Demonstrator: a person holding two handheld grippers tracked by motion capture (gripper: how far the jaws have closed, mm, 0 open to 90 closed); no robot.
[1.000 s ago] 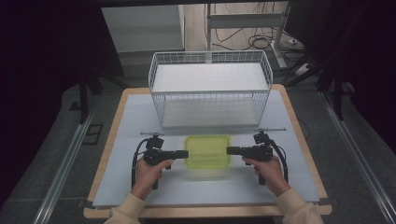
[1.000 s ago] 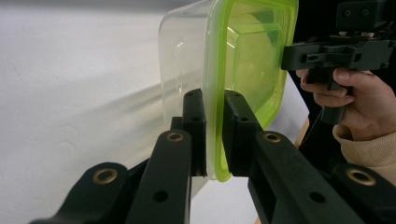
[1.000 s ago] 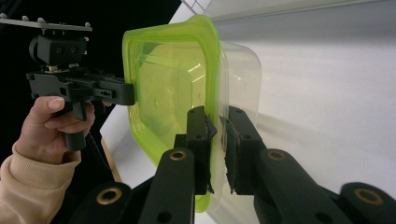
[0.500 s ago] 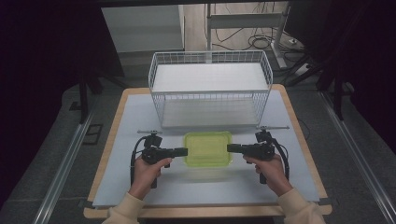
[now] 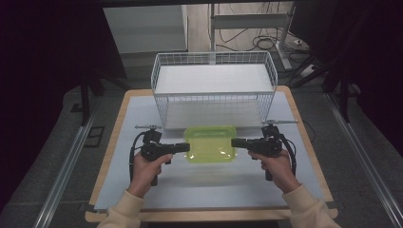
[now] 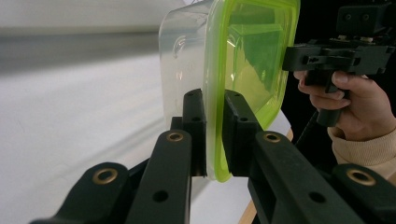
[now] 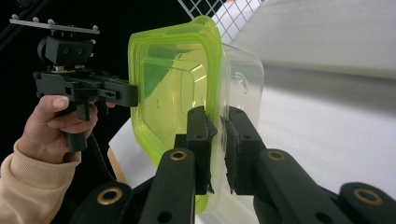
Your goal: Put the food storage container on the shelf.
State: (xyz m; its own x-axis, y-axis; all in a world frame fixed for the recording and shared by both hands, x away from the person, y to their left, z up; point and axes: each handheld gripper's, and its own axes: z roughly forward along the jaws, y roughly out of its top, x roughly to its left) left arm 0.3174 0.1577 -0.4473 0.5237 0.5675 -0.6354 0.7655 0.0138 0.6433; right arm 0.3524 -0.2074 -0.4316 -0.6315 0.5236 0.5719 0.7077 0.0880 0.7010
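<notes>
A clear plastic container with a lime-green lid (image 5: 210, 143) is held level between my two grippers, just in front of the wire basket. My left gripper (image 5: 186, 147) is shut on the lid's left rim; in the left gripper view its jaws pinch the green edge (image 6: 214, 135), and the container (image 6: 247, 56) stands on edge ahead. My right gripper (image 5: 234, 142) is shut on the right rim, with its jaws clamped over the edge (image 7: 217, 149) of the container (image 7: 173, 88). Each gripper view shows the other hand and its gripper beyond the container: the right gripper (image 6: 336, 56) and the left gripper (image 7: 84, 86).
A white wire basket (image 5: 214, 90) with a white floor stands at the back middle of the table, close behind the container. The white mat (image 5: 209, 185) covers the wooden tabletop. Dark floor, rails and cables surround the table.
Both grippers have moved together up and away from the person, carrying the container closer to the basket's front wall. Both holds on the rim are unchanged.
</notes>
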